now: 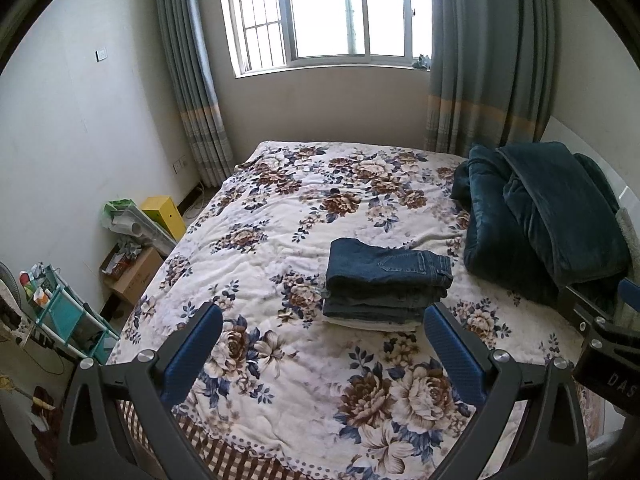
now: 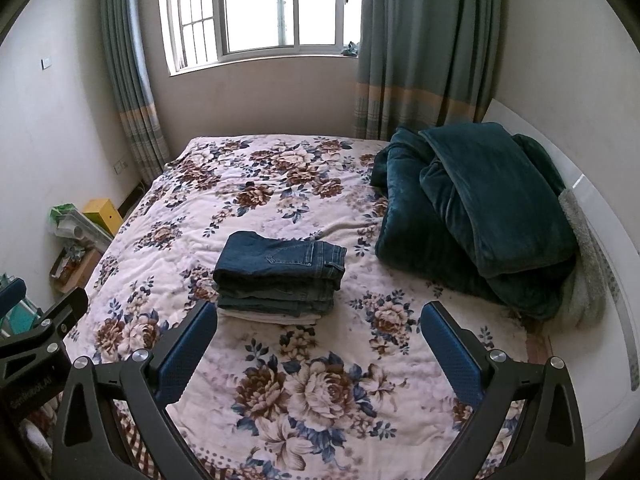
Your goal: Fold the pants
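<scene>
1. Two grippers hang above the near edge of the bed (image 1: 280, 200), both empty: the left gripper (image 1: 322, 340) has its blue-padded jaws spread wide, and the right gripper (image 2: 318, 336) is spread wide as well.
2. Folded dark blue jeans (image 2: 280, 260) lie on top of a small stack of folded pants (image 2: 276, 300), which sits around the middle of the floral bedspread (image 2: 320, 392), apart from both grippers.
3. Heaped dark teal blankets (image 2: 480, 216) rest at the bed's right edge, against the white headboard (image 2: 608, 264).
4. Beyond the far edge, grey-blue curtains (image 1: 192, 80) flank a bright window (image 1: 328, 12).
5. Cardboard boxes (image 1: 134, 272) and a teal rack (image 1: 64, 312) stand on the floor off the left edge.
</scene>
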Motion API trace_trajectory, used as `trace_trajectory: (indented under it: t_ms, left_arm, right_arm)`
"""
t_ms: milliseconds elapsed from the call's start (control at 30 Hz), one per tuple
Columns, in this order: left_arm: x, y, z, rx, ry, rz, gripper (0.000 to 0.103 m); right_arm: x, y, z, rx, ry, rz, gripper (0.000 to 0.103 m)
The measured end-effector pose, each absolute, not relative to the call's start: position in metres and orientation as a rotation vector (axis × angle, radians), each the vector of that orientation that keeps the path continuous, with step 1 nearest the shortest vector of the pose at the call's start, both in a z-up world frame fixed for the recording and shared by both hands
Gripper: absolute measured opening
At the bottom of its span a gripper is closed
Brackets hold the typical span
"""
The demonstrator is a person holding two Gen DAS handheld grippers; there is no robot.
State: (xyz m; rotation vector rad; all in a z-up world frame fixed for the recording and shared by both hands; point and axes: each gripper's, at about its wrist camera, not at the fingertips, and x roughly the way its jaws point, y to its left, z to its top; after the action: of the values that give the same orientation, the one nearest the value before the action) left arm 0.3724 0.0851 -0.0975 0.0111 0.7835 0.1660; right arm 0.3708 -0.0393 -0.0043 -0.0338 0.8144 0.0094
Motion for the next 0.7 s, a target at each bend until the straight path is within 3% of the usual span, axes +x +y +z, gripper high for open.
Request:
trace_trajectory:
  t_ms: [700]
  left_arm:
    - [0.3666, 0.0843, -0.096, 0.001, 0.771, 0.194, 0.103]
  right_arm:
    - [0.3702, -0.0301, -0.0082, -0.031, 0.811, 0.015, 0.103]
